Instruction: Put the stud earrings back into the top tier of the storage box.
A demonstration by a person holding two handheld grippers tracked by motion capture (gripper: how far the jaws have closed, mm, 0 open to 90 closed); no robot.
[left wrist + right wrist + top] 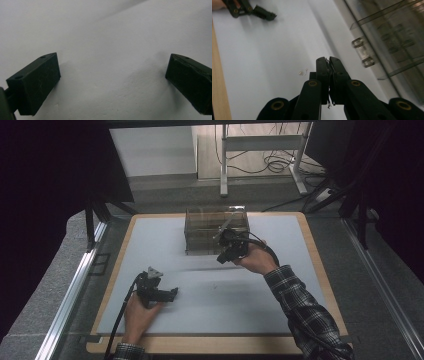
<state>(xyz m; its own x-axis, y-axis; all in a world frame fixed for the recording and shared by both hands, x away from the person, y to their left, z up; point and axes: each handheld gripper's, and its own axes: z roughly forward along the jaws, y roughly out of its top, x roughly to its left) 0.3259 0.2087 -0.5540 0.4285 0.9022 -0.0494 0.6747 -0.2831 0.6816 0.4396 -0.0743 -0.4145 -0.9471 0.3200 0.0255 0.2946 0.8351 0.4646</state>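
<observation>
A clear plastic drawer box stands at the back middle of the white mat. My right gripper hovers just in front of it. In the right gripper view that gripper has its jaws pressed together, with thin wiry strands pinched between them. A tiny shiny hook-like piece lies on the mat just left of the tips. The box's clear drawer handle is to the right. My left gripper rests low on the mat at the front left. It is open with only bare mat between its jaws.
The mat lies on a wooden board with its edge showing all round. Metal rails flank the table. Behind it are white table legs and loose cables on the floor.
</observation>
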